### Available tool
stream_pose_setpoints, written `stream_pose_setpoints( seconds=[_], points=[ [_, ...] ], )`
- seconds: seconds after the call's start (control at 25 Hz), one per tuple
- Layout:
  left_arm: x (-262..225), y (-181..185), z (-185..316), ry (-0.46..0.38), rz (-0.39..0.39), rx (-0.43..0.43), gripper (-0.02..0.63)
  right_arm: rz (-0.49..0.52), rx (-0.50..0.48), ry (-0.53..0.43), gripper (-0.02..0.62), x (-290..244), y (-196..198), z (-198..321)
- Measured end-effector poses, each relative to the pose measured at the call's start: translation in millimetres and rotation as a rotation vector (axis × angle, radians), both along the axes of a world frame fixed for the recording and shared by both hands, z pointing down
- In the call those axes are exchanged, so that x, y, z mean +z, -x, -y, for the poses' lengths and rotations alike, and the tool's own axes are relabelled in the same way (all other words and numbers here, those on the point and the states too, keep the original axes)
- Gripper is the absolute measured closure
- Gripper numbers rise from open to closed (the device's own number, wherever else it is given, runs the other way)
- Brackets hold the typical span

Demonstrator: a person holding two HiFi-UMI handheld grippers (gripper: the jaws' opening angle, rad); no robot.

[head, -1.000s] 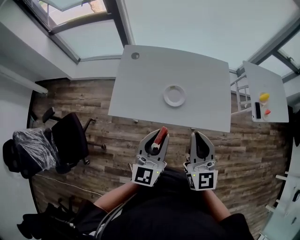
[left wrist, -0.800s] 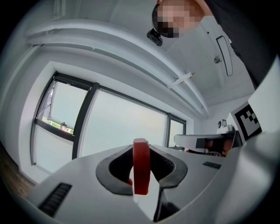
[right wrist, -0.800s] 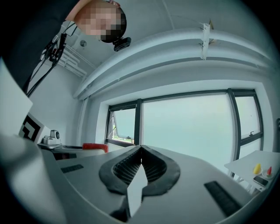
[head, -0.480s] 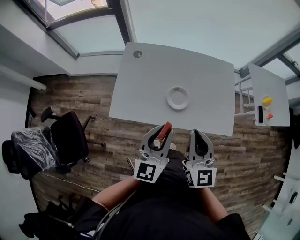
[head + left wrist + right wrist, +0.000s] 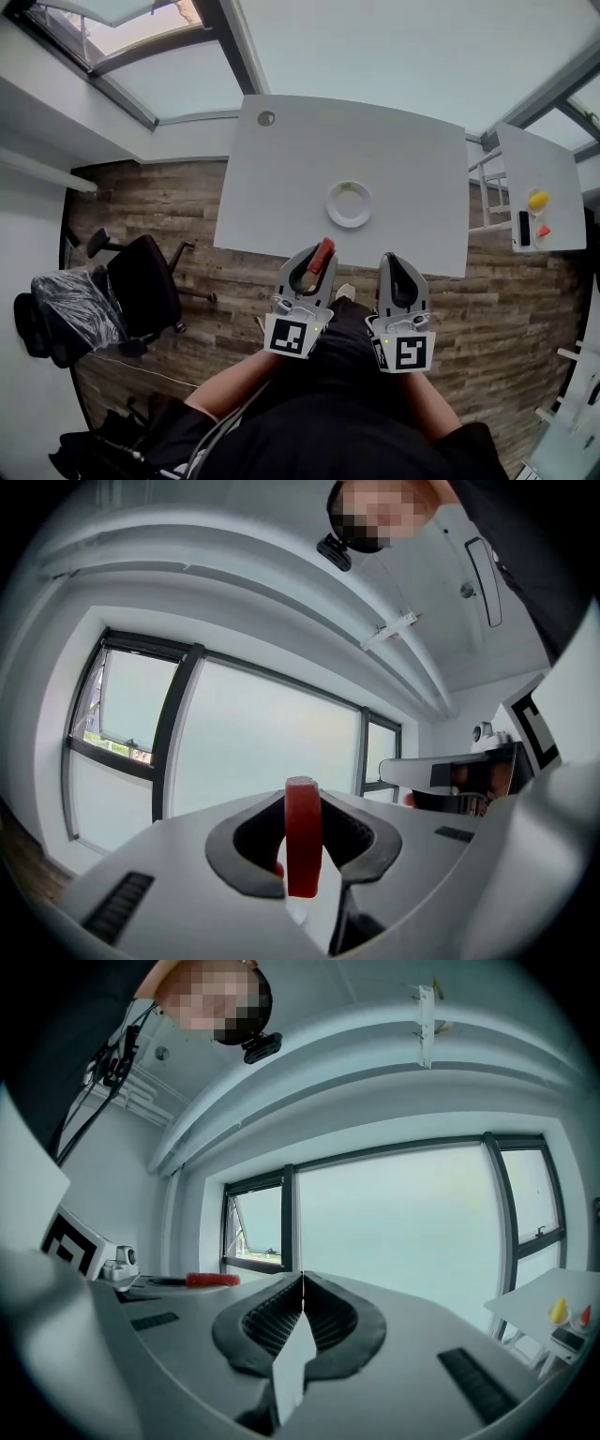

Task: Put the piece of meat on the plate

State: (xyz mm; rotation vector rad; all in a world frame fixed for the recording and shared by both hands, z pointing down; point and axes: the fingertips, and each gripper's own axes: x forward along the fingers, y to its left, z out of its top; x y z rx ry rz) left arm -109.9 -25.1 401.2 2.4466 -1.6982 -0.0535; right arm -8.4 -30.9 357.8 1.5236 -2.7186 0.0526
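A red piece of meat (image 5: 322, 254) (image 5: 303, 834) stands on edge between the jaws of my left gripper (image 5: 314, 260) (image 5: 305, 832), which is shut on it just short of the near edge of the white table (image 5: 281, 178). The small white plate (image 5: 349, 203) lies further in on the table, a little right of the meat. My right gripper (image 5: 397, 269) (image 5: 302, 1283) hangs beside the left one, its jaws closed together with nothing between them. In the right gripper view the meat (image 5: 212, 1280) shows at the left, in the other gripper.
A second white table (image 5: 542, 192) at the right carries a yellow thing (image 5: 535, 200), a small red one (image 5: 544, 230) and a dark phone-like object (image 5: 523, 228). A black office chair (image 5: 141, 286) stands on the wooden floor at the left. Windows run behind the table.
Both grippers have moved toward the table, the meat now reaching its near edge. The grip on the meat is unchanged.
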Motion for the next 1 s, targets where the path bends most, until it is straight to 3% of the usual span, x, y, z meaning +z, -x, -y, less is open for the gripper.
stream_pose_setpoints(
  seconds=[0.2,0.44,0.72,1.0],
  points=[
    [24,-15,20,0.072,-0.038,0.024,0.511,0.009,0.024,0.013,0.589,6,-22,10],
    [64,-32,46,0.141,0.021,0.042,0.511,0.003,0.011,-0.016,0.589,4,-34,17],
    [132,-39,79,0.282,0.014,0.034,0.511,0.014,-0.011,-0.014,0.589,17,-50,31],
    [179,-35,98,0.312,0.078,0.028,0.511,0.021,-0.013,0.037,0.589,40,-48,51]
  ],
)
